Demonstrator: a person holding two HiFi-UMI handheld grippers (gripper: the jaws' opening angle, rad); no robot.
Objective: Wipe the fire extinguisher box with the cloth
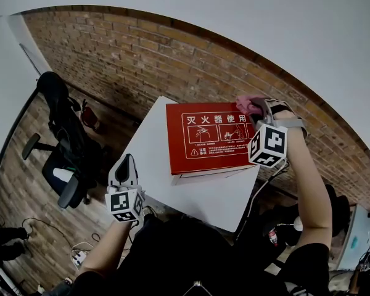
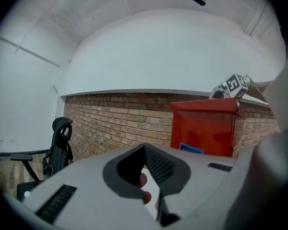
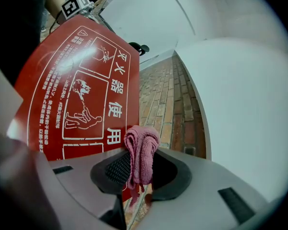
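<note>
Head view: a white table (image 1: 194,197) stands against a low brick wall (image 1: 142,60) with white wall above it, over a wood-plank floor (image 1: 24,196). The red fire extinguisher box (image 1: 209,137) lies flat on the table's one o'clock part, its lid printed with white characters and diagrams. At the box's two o'clock corner the right tool (image 1: 251,106) is clamped on a bunched pink cloth (image 1: 243,101), which touches the lid's edge. The right gripper view shows the cloth (image 3: 140,152) pinched between both jaws, a loose end hanging below them, with the lid (image 3: 72,90) just beside it.

The left tool (image 1: 127,160) hangs off the table's eight o'clock edge, apart from the box. The left gripper view shows its jaws meeting at the tips with nothing between them, the holder's fingers (image 2: 143,180) showing behind. A black office chair (image 1: 68,147) stands at nine o'clock of the table, and cables (image 1: 80,250) trail on the floor at seven o'clock.

The person's dark clothing hides the table's near edge. Clutter at four o'clock is too small to make out.
</note>
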